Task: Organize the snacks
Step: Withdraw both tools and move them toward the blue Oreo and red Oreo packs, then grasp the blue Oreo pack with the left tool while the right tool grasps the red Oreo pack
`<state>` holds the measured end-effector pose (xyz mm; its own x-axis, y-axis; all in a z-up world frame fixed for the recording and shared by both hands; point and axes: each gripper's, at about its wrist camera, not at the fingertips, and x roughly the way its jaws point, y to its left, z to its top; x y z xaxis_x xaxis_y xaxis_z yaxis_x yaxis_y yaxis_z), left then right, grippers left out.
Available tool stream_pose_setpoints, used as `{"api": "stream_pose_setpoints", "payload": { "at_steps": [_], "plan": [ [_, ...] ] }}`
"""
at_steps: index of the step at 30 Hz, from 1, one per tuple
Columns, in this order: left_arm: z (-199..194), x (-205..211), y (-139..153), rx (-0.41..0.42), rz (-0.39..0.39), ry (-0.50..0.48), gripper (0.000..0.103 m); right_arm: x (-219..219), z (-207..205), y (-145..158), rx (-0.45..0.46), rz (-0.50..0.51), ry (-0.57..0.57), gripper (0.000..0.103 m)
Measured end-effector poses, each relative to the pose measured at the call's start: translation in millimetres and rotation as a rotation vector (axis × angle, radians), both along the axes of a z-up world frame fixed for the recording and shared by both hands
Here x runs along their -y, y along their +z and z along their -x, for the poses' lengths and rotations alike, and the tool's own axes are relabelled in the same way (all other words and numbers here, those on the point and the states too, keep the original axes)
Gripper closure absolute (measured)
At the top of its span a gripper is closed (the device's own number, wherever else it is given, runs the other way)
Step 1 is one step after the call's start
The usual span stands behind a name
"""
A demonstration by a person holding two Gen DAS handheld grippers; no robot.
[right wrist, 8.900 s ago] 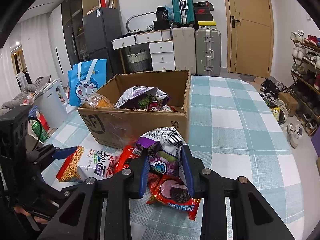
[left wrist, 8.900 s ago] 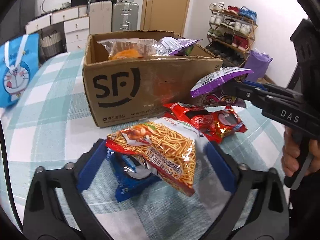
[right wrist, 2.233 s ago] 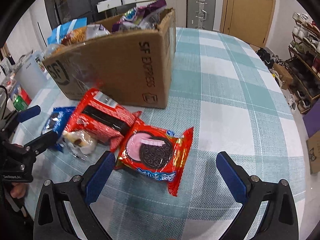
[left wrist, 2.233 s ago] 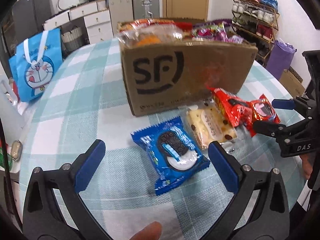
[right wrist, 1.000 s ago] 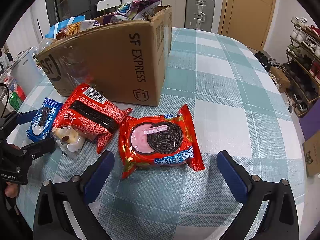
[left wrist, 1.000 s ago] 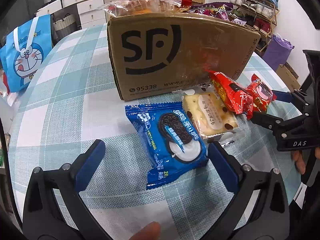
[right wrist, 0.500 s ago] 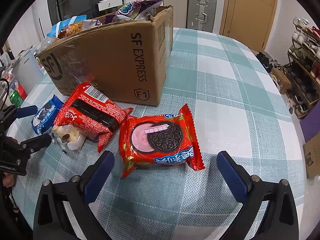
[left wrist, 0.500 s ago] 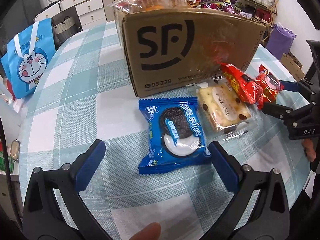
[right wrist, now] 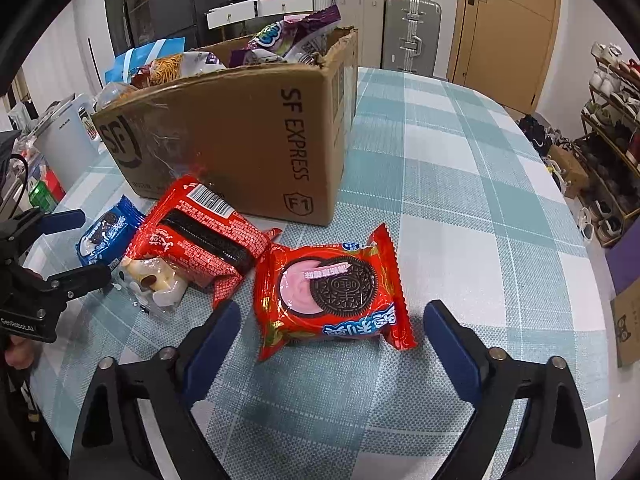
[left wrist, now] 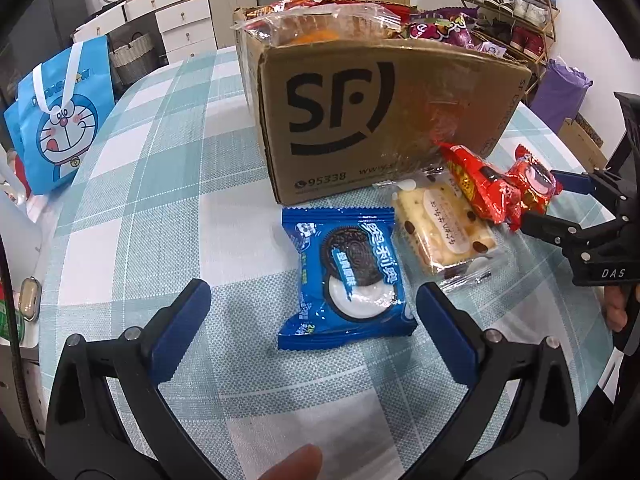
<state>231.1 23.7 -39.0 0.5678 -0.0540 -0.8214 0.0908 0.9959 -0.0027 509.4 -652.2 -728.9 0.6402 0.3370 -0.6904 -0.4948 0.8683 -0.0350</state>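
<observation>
right gripper point(right wrist: 332, 334): jaws closing around red cookie pack point(right wrist: 332, 288), pads not yet touching (were wider a moment ago) | left gripper point(left wrist: 312, 334): open, empty, over blue cookie pack point(left wrist: 346, 276) | box point(left wrist: 384, 120): already full, both packs beside it on table point(right wrist: 460, 168), pickup starting

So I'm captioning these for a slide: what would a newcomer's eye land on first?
Probably the brown cardboard box with its bold black logo, heaped with snack bags, at the middle of the checked tablecloth. Next, the packets lying in front of it: a blue cookie packet between the left gripper fingers and a red cookie packet between the closing, not yet touching right gripper fingers.
</observation>
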Motion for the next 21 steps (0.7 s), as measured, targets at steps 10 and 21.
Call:
{"api": "stream_pose_setpoints", "payload": {
  "at_steps": [10,21],
  "plan": [
    [-5.8,-7.1,-6.9,-0.014,0.022,0.029,0.001,-0.4,1.8,1.8,-0.006,0.001,0.015,0.043],
    [-9.8,-7.9,-13.0,-0.03,0.014,0.038,0.001,4.2,7.3,8.5,0.023,0.022,0.024,0.053]
  ]
}}
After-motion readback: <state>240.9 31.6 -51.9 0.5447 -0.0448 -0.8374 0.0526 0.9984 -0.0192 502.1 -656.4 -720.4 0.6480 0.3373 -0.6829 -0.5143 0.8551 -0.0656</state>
